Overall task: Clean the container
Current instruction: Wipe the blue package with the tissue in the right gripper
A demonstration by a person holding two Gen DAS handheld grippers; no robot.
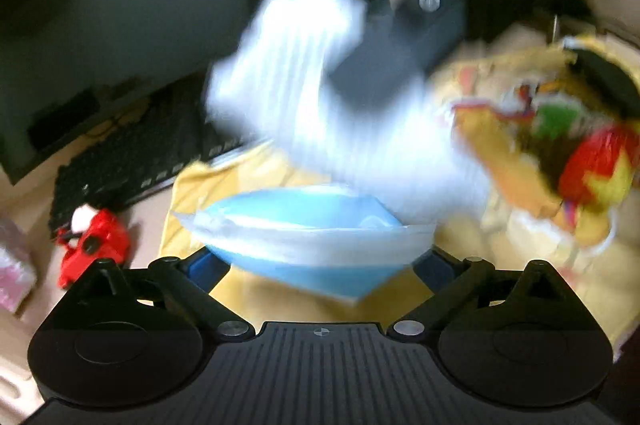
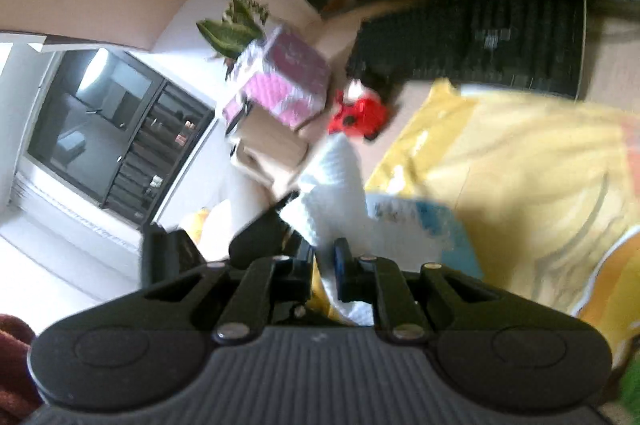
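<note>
We've got blue container [image 1: 320, 225] pinched between left gripper [image 1: 320, 265] jaws, tilted above yellow cloth [image 1: 256, 173]. Right gripper [image 2: 324, 265] jaws pressed on white towel [image 2: 336, 185], which hangs over container rim. Everything blurry. Our worry: hard wiping could twist container out of that edge grip. Red toy [image 1: 94, 245], keyboard [image 1: 132, 153], pink box [image 2: 280, 81] nearby, none in our way.

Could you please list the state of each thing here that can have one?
Blue container: held between the left tongs, tilted, above the yellow cloth.
White cloth: pinched in the right tongs, motion-blurred above the container.
Left tongs: wide apart, gripping the container.
Right tongs: shut on the cloth.
Red toy: lying by the keyboard.
</note>
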